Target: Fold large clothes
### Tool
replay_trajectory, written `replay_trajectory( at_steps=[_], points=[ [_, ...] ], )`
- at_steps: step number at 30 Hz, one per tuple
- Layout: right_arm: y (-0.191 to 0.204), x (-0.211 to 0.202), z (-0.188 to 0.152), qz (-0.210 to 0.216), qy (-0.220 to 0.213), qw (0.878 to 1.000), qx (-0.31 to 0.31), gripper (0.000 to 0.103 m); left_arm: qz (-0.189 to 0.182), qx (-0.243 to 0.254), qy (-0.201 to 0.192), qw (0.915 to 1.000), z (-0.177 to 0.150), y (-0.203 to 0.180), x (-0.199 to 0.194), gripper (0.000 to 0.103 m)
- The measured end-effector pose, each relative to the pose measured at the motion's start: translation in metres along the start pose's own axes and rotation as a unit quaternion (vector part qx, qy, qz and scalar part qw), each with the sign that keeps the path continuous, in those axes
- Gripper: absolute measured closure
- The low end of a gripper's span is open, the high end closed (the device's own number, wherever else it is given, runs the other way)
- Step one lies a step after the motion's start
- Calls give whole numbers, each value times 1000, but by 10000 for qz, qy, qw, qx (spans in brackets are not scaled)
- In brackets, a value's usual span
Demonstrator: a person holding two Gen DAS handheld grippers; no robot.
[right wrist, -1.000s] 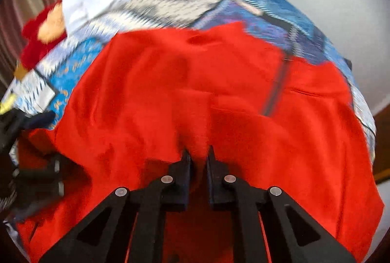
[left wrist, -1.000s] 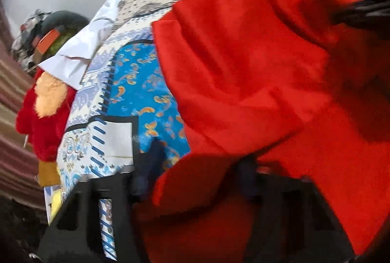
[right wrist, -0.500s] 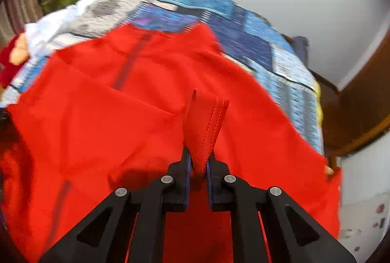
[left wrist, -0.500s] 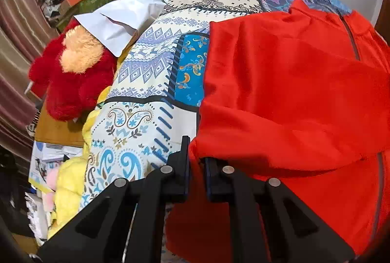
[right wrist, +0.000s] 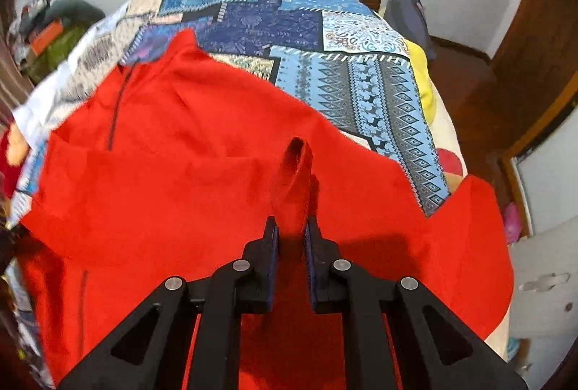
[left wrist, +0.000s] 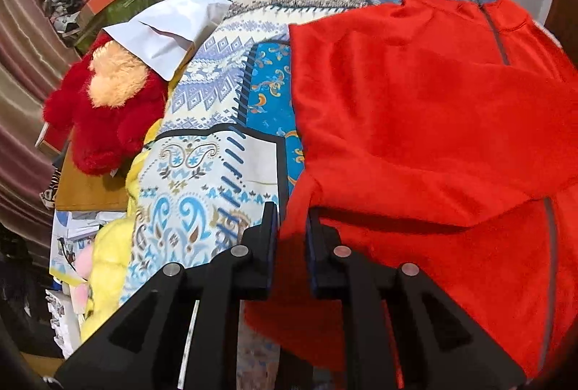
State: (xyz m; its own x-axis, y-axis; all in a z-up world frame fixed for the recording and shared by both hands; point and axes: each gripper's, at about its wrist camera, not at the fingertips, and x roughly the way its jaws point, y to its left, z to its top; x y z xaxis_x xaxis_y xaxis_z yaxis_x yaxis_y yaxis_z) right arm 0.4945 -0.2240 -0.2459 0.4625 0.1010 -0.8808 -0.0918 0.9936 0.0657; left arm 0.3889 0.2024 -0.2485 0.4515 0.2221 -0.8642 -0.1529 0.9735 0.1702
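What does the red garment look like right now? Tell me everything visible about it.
The red garment looks like soft fleece, with a stand-up collar and a dark zipper line down the chest. It lies spread on the patchwork bedspread, one sleeve folded across its body. The left gripper pinches its near edge; its jaws have just been closing, then easing slightly. The right gripper is shut on a cuff-like loop that stands up between its jaws.

Left of the red garment, the patchwork bedspread lies bare, wide enough for a hand. Its left edge is hemmed in by a red plush toy, a white sheet and yellow plush. Beyond the collar the bed is open.
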Motion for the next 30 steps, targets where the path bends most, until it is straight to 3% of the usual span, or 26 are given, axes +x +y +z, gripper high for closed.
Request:
replay_trajectory(
  at_steps=[5, 7, 10, 14, 18, 20, 22, 25, 27, 29, 30],
  points=[
    [11, -20, 5, -180, -429, 9987, -218, 94, -129, -43, -387, 9992, 5, 1, -38, 85],
    [16, -33, 5, -494, -857, 9946, -307, 94, -187, -75, -558, 9982, 13, 0, -51, 73],
    [25, -42, 8, -986, -1227, 9864, -465, 94, -324, -128, -721, 9968, 28, -8, -57, 62],
    [41, -34, 7, -233, -828, 9942, -638, 94, -489, -90, -574, 9971, 43, -31, -39, 62],
    [60, -2, -5, 187, -150, 9962, -838, 94, -994, -117, -209, 9948, 50, -66, -7, 62],
    [67, 16, -12, 14, 38, 9952, -978, 94, -1117, -89, -71, 9937, 51, -81, 5, 62],
    [71, 40, -22, -431, 326, 9918, -1161, 94, -1083, 17, 151, 9940, 49, -98, 24, 62],
    [68, 44, -31, -463, 143, 9906, -1279, 94, -936, 158, 433, 9945, 43, -113, 47, 62],
    [67, 44, -34, -827, 150, 9853, -1484, 94, -909, 199, 610, 9938, 37, -117, 60, 62],
    [68, 44, -38, -1155, 89, 9782, -1721, 94, -921, 208, 617, 9936, 31, -115, 65, 57],
    [67, 43, -40, -1204, 67, 9765, -1788, 94, -892, 160, 567, 9943, 30, -112, 65, 49]
  ],
)
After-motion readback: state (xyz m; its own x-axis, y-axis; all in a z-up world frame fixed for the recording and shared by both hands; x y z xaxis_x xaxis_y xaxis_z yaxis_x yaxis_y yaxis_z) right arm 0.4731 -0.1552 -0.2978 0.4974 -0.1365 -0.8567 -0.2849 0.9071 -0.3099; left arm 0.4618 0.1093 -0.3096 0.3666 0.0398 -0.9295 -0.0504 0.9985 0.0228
